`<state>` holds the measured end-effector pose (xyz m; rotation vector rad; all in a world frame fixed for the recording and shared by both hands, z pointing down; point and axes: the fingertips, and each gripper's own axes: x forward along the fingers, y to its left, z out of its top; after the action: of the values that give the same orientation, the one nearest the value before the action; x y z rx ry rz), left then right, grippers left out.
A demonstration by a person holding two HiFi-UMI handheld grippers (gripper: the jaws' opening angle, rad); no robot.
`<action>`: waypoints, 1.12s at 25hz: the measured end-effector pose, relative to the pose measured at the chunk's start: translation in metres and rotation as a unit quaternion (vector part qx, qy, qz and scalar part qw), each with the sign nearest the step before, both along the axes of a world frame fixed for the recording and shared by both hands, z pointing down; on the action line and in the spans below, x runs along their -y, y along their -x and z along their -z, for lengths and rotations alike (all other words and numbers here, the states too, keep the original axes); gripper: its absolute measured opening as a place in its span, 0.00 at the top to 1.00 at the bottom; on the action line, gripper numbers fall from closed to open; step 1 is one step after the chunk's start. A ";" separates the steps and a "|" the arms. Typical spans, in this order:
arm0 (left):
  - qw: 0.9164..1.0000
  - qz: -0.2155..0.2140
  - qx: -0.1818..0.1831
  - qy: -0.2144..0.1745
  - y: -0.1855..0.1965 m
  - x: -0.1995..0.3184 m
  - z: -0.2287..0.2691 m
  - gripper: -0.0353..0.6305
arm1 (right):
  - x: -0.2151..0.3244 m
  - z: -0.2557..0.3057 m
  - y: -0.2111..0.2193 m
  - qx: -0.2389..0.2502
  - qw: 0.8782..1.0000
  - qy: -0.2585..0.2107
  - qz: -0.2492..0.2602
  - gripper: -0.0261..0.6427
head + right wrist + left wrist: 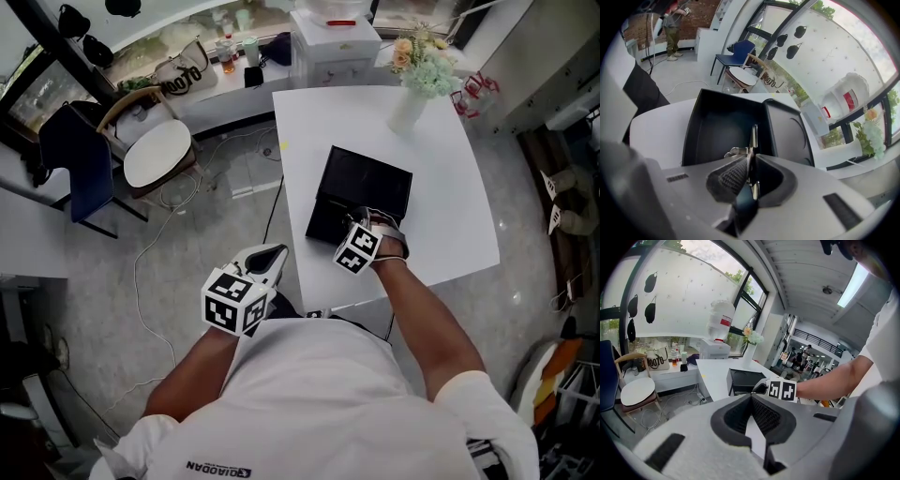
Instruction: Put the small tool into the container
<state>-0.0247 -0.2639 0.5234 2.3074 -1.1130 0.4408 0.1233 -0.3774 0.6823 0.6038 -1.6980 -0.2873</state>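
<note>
A black container [367, 178] lies open on the white table [450, 216], its lid [787, 136] folded out beside the deep tray [717, 126]. My right gripper [362, 217] tilts steeply down over the tray's near edge. In the right gripper view its jaws [751, 157] close around a thin metal small tool [753, 136], whose tip sticks out above the tray. My left gripper [272, 255] hangs off the table's left side, over the floor. Its tips [751, 397] meet with nothing between them, and it points toward the container [745, 380].
A white vase of flowers [412, 98] stands at the table's far right corner. A white box [333, 42] lies beyond the table. A chair with a round white seat [157, 155] and a blue chair [80, 164] stand to the left, with cables on the floor.
</note>
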 end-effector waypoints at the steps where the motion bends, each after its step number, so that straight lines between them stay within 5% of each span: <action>1: 1.000 -0.001 0.000 0.000 -0.001 -0.001 -0.001 0.93 | -0.002 -0.002 0.001 -0.001 1.000 0.005 0.002 0.88; 21: 1.000 0.003 0.002 -0.011 0.000 0.008 0.008 0.93 | -0.024 0.005 -0.005 0.024 0.999 0.036 0.003 0.79; 25: 1.000 -0.001 0.003 -0.021 -0.006 0.014 0.014 0.93 | -0.039 0.024 -0.012 0.079 0.995 0.048 -0.030 0.80; 28: 1.000 -0.010 0.006 -0.027 -0.013 0.016 0.016 0.93 | -0.049 0.046 -0.017 0.158 0.981 0.066 -0.086 0.80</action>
<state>-0.0115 -0.2801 0.5069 2.3674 -1.1214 0.4375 0.1402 -0.3283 0.6361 0.7194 -1.9371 0.0492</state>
